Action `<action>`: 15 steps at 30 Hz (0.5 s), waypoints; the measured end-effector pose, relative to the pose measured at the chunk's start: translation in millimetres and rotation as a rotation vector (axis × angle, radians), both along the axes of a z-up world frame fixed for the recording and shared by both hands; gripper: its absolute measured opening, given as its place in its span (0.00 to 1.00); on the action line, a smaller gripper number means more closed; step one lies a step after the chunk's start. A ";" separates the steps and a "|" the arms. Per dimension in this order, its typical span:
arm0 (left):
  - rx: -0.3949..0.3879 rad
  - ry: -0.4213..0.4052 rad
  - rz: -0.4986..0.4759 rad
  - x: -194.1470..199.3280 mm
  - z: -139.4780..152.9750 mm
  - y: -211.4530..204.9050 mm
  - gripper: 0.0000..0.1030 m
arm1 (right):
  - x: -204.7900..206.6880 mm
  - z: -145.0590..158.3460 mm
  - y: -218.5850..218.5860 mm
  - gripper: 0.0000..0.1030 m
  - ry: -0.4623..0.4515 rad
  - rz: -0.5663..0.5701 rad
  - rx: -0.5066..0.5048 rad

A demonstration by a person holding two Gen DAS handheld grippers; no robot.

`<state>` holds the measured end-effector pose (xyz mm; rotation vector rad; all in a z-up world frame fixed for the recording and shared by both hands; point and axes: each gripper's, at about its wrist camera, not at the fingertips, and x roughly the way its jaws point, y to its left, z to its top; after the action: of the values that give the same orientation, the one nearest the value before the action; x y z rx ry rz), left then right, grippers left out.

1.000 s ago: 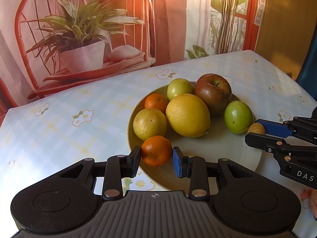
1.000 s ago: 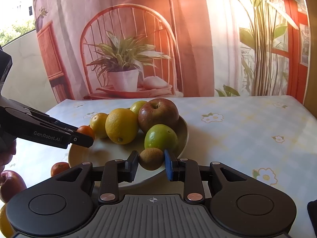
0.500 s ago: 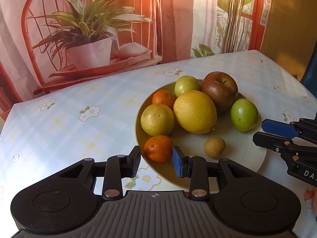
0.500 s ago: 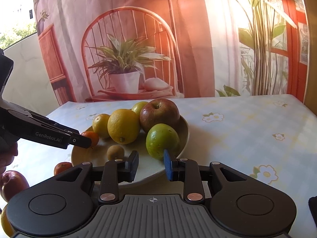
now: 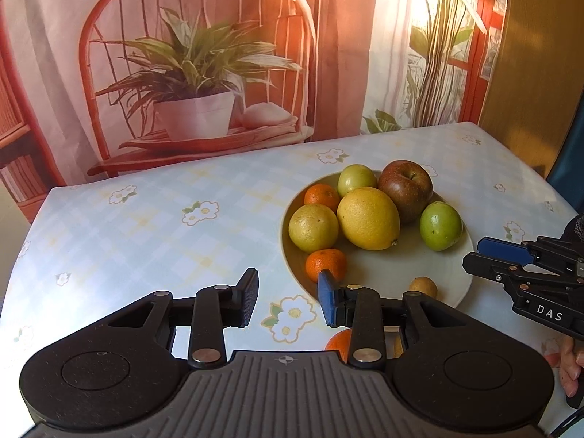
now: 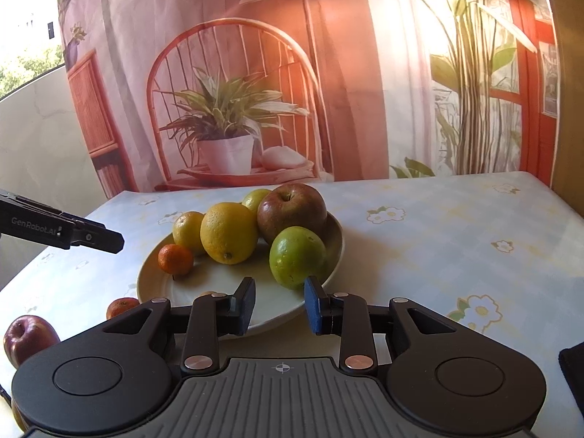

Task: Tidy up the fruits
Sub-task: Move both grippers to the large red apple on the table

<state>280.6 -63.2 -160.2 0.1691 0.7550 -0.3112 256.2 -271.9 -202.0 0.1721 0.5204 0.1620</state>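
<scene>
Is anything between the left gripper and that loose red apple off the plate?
Cannot tell fully: the red apple shows only in the right wrist view, near the loose mandarin. The left gripper is open over bare tablecloth.

My right gripper (image 6: 279,304) gapes empty at the near rim of the round cream plate (image 6: 337,252). Just beyond sits a green round fruit (image 6: 296,256), a dark red apple (image 6: 291,210) behind it, a large yellow citrus (image 6: 229,233) to their left.
</scene>
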 end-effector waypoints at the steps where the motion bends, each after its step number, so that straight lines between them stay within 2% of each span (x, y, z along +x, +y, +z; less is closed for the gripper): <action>1: -0.018 0.001 0.012 -4.6 3.6 6.9 0.37 | -2.4 1.9 -0.1 0.28 -0.001 -0.004 0.012; 5: -0.086 0.018 0.053 -22.5 14.1 34.4 0.37 | -14.1 8.9 2.0 0.28 -0.001 -0.007 0.068; 11: -0.081 -0.008 0.087 -49.9 23.0 63.1 0.38 | -29.9 19.5 17.4 0.28 -0.004 0.026 0.104; 13: -0.081 -0.008 0.094 -57.3 22.9 69.5 0.45 | -33.7 23.7 25.3 0.28 -0.003 0.041 0.107; 15: -0.077 -0.011 0.098 -64.7 22.1 74.1 0.46 | -36.1 27.3 31.9 0.29 -0.001 0.053 0.109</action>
<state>215.8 10.9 -138.1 0.0607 0.7362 -0.2454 220.1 -240.0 -174.7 0.2644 0.5159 0.2417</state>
